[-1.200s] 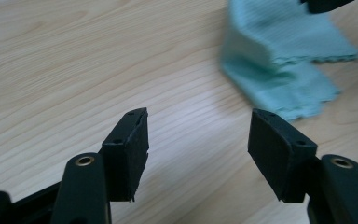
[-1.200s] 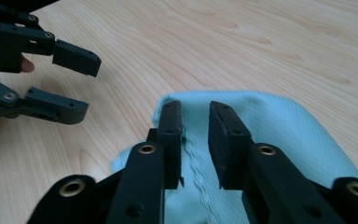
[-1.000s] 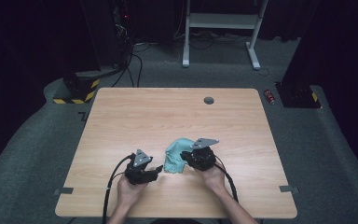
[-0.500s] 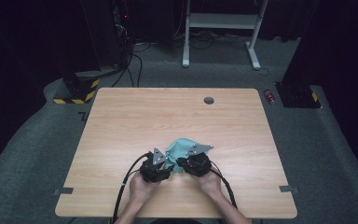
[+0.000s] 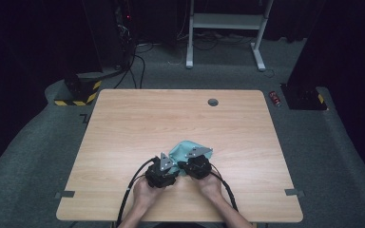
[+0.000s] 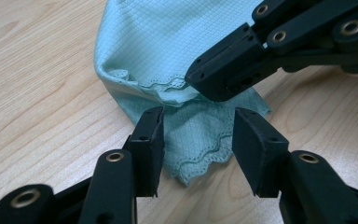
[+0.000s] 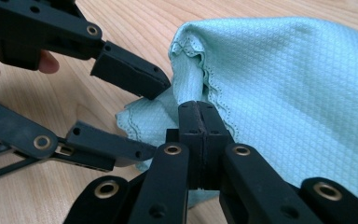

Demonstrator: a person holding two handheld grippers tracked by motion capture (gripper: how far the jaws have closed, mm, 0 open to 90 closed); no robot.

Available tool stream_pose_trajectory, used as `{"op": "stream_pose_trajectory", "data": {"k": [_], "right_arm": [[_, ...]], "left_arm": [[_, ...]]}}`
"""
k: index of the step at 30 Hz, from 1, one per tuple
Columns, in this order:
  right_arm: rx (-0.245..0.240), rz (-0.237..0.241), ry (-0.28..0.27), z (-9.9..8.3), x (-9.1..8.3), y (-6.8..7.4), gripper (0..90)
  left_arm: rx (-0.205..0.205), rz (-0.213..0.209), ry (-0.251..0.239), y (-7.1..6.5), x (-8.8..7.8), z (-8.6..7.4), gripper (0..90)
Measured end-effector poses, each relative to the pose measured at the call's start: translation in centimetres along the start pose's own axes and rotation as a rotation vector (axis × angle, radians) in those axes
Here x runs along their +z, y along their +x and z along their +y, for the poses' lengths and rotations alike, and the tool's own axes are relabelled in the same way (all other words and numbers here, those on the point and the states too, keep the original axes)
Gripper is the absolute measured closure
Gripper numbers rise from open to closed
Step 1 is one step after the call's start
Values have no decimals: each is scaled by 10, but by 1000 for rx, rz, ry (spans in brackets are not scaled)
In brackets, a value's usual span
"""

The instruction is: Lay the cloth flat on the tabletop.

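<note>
a crumpled pale green cloth (image 5: 186, 148) lies on the wooden surface (image 5: 138, 123), toward the near edge and a little right of the middle. both hands meet just in front of it. the right tongs (image 7: 199, 112) have just closed, and their two black pads are pressed together on a scalloped edge of the cloth, which rises in a fold above them. the left tongs (image 6: 198, 133) stand apart, one pad on each side of a lower scalloped corner of the cloth that lies flat on the surface; the pads do not press it. in the left gripper view the right tongs come in from the upper right, clamped on the upper layer just above that corner.
</note>
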State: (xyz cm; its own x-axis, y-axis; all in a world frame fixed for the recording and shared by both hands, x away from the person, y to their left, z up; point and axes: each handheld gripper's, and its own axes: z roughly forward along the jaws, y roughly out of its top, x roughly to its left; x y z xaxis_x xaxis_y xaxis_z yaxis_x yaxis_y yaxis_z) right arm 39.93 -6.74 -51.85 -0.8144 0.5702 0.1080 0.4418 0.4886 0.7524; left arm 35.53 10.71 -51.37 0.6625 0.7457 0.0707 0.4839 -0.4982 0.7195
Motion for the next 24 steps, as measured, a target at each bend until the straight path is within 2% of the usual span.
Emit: {"op": "stream_pose_trajectory", "data": {"k": [5,10,15,20,24], "right_arm": [[3,13,-16,2,-3,-1,900],[3,17,-23,3,-5,-1,900],[3,17,-26,3,-6,-1,900],[7,15,-32,3,-8,-2,900],[6,9,-33,3,-9,-3,900]], "left_arm": [[15,4,11,-1,2,0,617],[27,-5,9,1,3,1,763],[27,-11,9,2,0,1,853],[-11,-26,-18,9,-5,0,887],[-67,-44,-39,19,-11,-2,889]]}}
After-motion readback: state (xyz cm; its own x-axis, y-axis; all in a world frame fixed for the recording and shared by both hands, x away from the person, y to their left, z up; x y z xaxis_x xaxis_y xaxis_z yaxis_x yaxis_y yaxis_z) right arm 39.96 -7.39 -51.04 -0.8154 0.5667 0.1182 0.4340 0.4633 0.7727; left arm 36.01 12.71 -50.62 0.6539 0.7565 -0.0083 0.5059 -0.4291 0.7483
